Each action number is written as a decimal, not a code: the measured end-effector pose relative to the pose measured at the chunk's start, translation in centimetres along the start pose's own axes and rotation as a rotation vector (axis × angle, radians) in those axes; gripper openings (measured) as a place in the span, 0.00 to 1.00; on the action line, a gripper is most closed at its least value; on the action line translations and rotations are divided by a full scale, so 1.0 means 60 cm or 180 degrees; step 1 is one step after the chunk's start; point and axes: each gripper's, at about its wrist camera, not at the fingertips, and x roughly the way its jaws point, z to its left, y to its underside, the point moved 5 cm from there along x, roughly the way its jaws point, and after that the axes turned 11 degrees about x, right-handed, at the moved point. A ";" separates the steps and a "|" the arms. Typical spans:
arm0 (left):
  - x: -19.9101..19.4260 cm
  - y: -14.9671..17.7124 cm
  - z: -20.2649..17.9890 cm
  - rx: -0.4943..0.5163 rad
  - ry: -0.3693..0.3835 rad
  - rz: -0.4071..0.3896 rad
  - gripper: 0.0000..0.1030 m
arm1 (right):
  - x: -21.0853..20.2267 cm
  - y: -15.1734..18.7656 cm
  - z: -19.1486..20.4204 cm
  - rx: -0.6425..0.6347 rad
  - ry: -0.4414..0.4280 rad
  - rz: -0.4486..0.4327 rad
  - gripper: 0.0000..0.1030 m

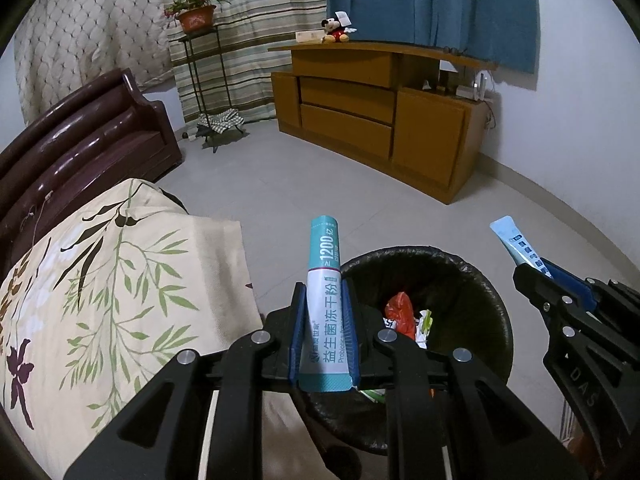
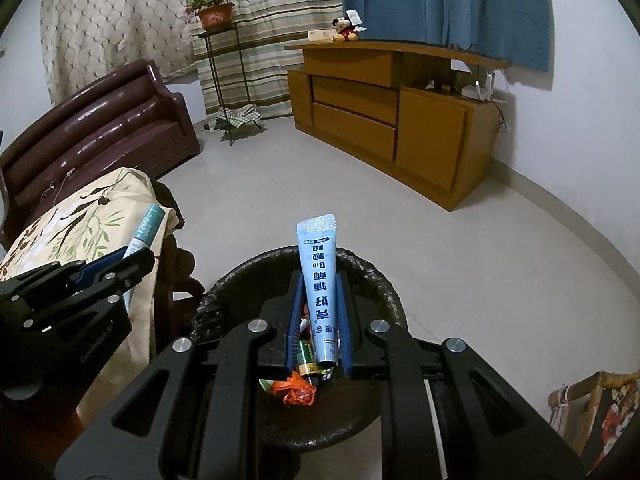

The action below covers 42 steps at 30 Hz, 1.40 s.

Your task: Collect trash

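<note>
The round black-lined trash bin [image 1: 480, 280] has its near rim hidden behind the left hand-held gripper [image 1: 325, 332]. Inside it, the orange plastic wrapper [image 2: 294, 392] and green-labelled battery [image 2: 306, 358] show only in part; the other scraps are too crumpled to tell. The woven basket with patterned cloth [image 2: 600, 408] is cut off by the right wrist picture's right edge. Small print on the light-blue sachet [image 2: 320, 280] is unreadable.

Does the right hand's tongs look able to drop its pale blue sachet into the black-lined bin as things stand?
Probably yes. The right tongs are shut on the pale blue sachet and sit right over the open mouth of the bin, with nothing between them; only trash lies inside. The left tongs are off to the side.
</note>
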 end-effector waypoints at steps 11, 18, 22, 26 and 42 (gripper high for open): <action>0.005 0.002 0.001 -0.0065 -0.0009 0.0075 0.58 | 0.008 -0.002 -0.007 0.0080 0.0023 -0.0019 0.36; 0.004 -0.001 0.006 -0.0104 -0.0032 0.0049 0.68 | 0.003 -0.007 -0.006 0.0069 0.0071 -0.0072 0.45; 0.003 -0.002 0.007 -0.0115 -0.0038 0.0043 0.69 | -0.004 -0.011 -0.006 0.0064 0.0117 -0.0127 0.58; -0.004 -0.001 0.011 -0.0137 -0.0038 0.0020 0.70 | -0.012 -0.012 -0.004 0.0040 0.0155 -0.0165 0.66; -0.080 0.023 0.042 -0.0248 -0.0203 -0.0173 0.77 | -0.083 -0.009 -0.015 0.0201 0.0237 -0.0511 0.78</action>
